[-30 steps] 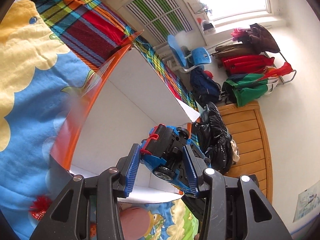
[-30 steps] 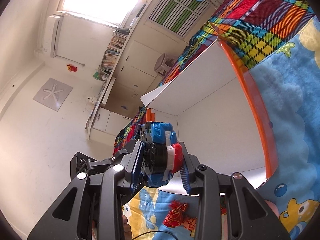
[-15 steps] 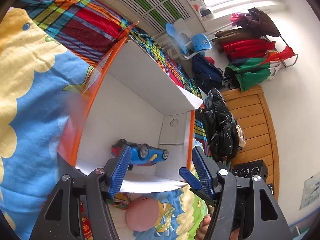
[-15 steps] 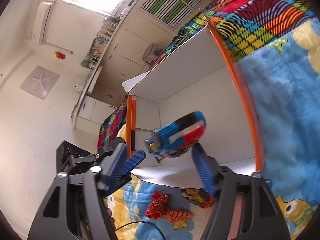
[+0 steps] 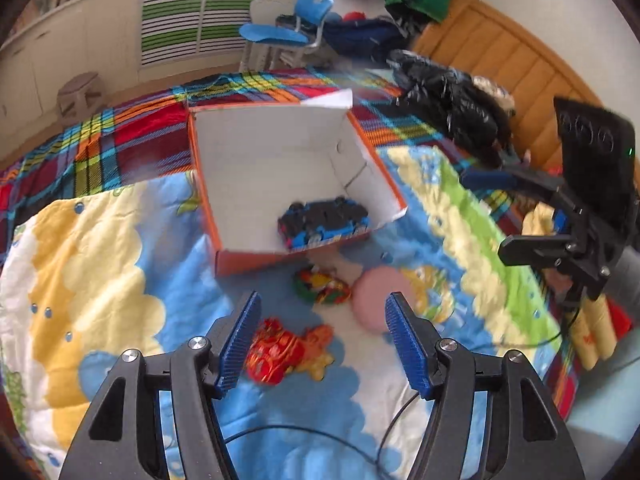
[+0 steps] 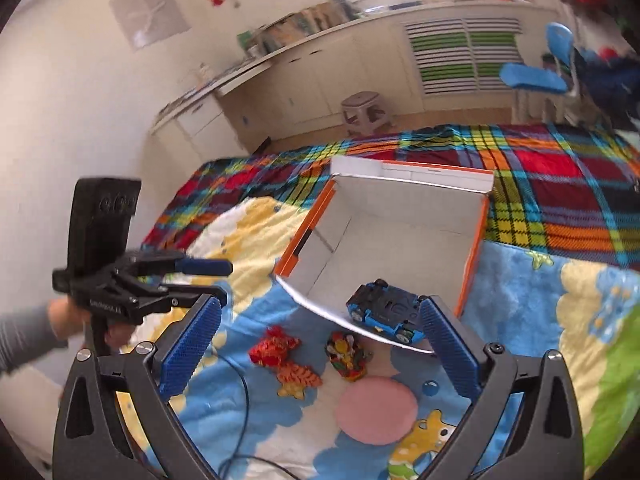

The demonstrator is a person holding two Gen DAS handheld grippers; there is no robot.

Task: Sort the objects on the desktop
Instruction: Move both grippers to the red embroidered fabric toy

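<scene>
An orange box with a white inside [image 5: 256,160] [image 6: 404,216] stands on the bed. Blue toy cars [image 5: 324,220] [image 6: 384,312] lie overturned in its near corner. On the cartoon blanket before the box lie a red and gold ornament [image 5: 280,352] [image 6: 276,350], a second colourful ornament [image 5: 324,286] [image 6: 348,354] and a pink disc [image 5: 380,300] [image 6: 376,408]. My left gripper [image 5: 322,344] is open and empty above the red ornament; it also shows in the right wrist view [image 6: 196,278]. My right gripper [image 6: 320,348] is open and empty; it also shows in the left wrist view [image 5: 512,184].
A plaid blanket [image 5: 100,140] covers the bed beyond the box. A black cable [image 5: 304,432] runs across the cartoon blanket [image 5: 100,264]. A black bag [image 5: 452,100] lies by the wooden headboard [image 5: 516,64]. A blue chair [image 5: 288,28] and a stool [image 6: 364,108] stand on the floor.
Both grippers opened and dropped their toy cars into the box. Both then pulled back and up, so the box and the items on the blanket now show from above.
</scene>
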